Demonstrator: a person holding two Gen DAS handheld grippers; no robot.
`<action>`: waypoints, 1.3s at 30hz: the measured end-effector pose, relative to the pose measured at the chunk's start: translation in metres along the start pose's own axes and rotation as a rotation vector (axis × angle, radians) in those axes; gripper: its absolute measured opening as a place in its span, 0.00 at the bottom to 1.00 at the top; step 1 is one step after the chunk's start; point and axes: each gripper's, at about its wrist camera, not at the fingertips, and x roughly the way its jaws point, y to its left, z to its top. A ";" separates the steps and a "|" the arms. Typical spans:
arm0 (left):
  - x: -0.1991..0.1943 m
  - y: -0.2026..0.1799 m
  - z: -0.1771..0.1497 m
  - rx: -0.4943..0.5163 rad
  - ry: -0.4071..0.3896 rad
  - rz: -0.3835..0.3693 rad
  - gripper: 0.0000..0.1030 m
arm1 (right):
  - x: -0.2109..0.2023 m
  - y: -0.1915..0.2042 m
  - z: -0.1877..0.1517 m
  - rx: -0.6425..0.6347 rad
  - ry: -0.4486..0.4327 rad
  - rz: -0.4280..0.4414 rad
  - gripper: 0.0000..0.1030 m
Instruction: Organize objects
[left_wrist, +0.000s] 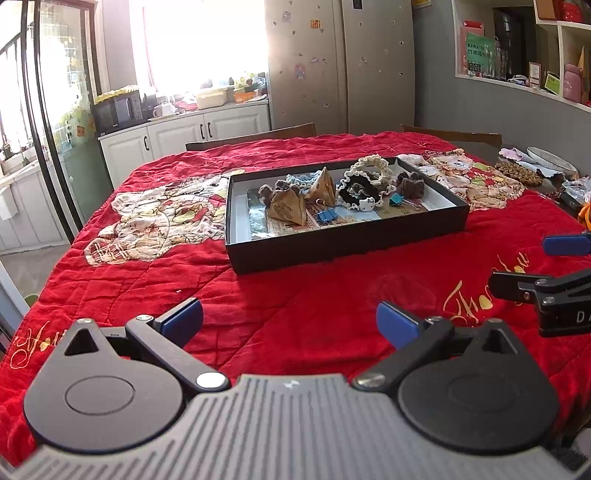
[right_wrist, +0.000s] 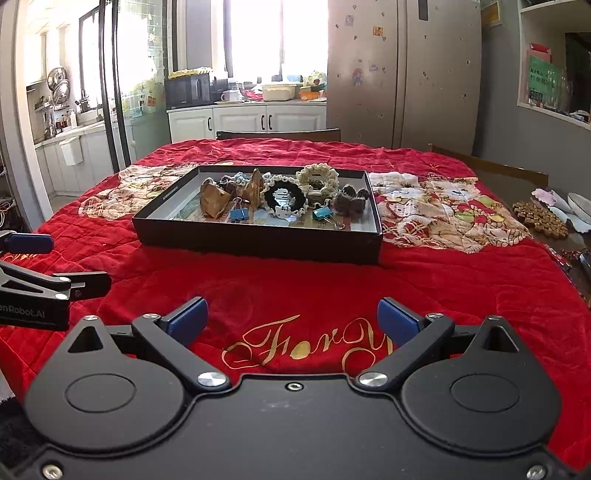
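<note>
I am in a home kitchen and dining room. Ahead of me stands a tall steel fridge (right_wrist: 402, 74) dotted with magnets, beside white cabinets (right_wrist: 247, 120) whose counter carries a black microwave (right_wrist: 188, 90) and dishes under a bright window (right_wrist: 275, 37). My desk wears a red quilted cloth (right_wrist: 295, 295) with cartoon cats, wooden chairs (left_wrist: 255, 134) tucked against it. Wall shelves (left_wrist: 554, 48) hold cups and boxes.
</note>
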 end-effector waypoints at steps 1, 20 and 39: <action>0.000 0.000 0.000 -0.001 0.002 -0.002 1.00 | -0.001 0.000 0.000 0.000 0.000 0.001 0.96; 0.001 -0.001 0.000 -0.007 0.015 -0.014 1.00 | 0.000 0.000 -0.002 0.005 0.012 0.006 0.98; 0.001 -0.006 -0.001 0.031 0.007 0.001 1.00 | -0.001 0.003 -0.003 0.002 0.015 0.012 0.98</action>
